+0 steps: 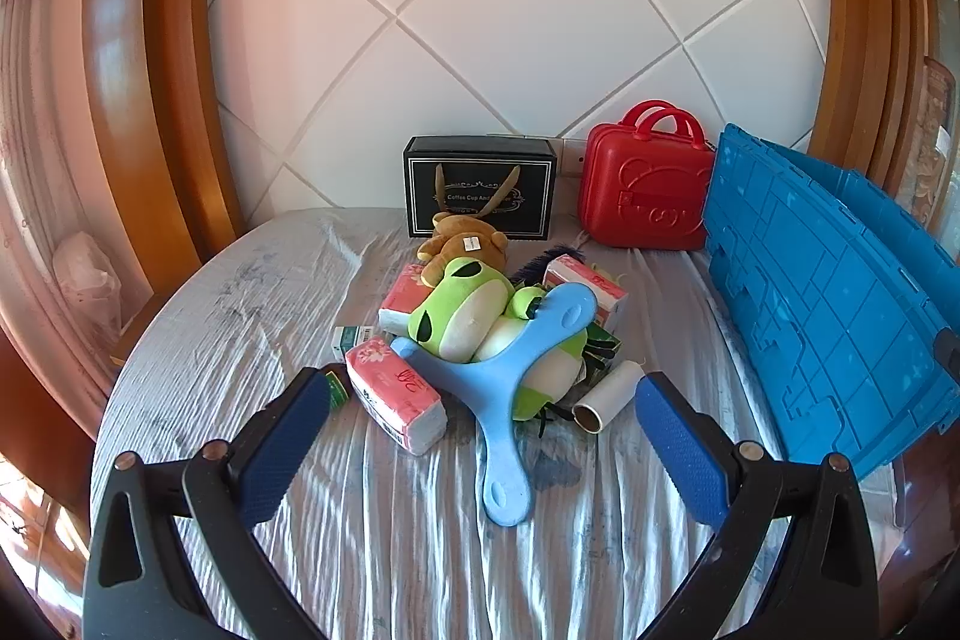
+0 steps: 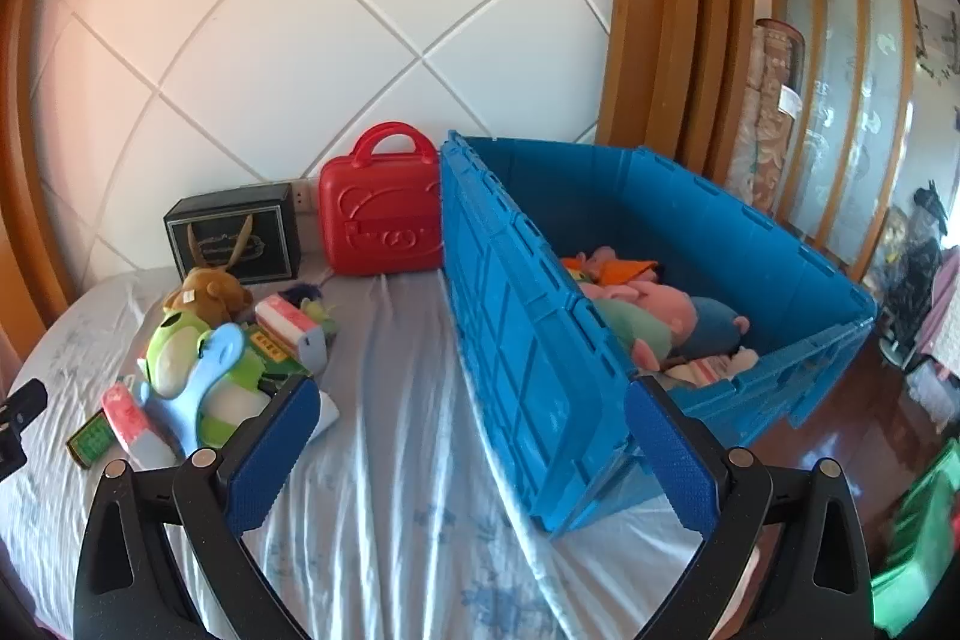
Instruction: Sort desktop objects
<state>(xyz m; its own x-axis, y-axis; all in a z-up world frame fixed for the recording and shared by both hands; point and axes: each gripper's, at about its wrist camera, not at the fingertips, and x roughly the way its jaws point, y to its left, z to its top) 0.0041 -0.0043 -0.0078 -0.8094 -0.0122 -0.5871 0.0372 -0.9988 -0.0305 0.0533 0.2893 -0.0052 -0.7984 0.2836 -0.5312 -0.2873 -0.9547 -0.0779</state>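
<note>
1. The left tool (image 1: 480, 436) is spread wide with nothing between its blue textured pads (image 1: 282, 448), hanging above the wrinkled pale cloth that covers the worktop (image 1: 240, 316).
2. Straight ahead of the left tool lies the pile: a smooth, pale-blue three-armed plastic piece (image 1: 510, 388) whose longest arm points back toward the tool, its two shorter arms spreading away over a green plush frog (image 1: 462, 310).
3. Just ahead of the left tool's left finger, a pink-and-white tissue pack (image 1: 396, 394) lies with its long axis running diagonally, near end toward the gap between the fingers; a white roll (image 1: 609, 394) with its open core end facing the tool sits ahead of the right finger.
4. Beyond the frog rest a brown plush bear (image 1: 462, 244), then a black gift box (image 1: 480, 187) and a glossy red hard case (image 1: 648, 184) standing against the white tiled wall.
5. The right tool (image 2: 468, 448) is equally wide apart and holds nothing.
6. Only the right wrist view looks inside the ribbed blue crate (image 2: 522, 340) ahead of that tool, where soft toys (image 2: 660, 310) lie; the left view shows just its outer wall.
</note>
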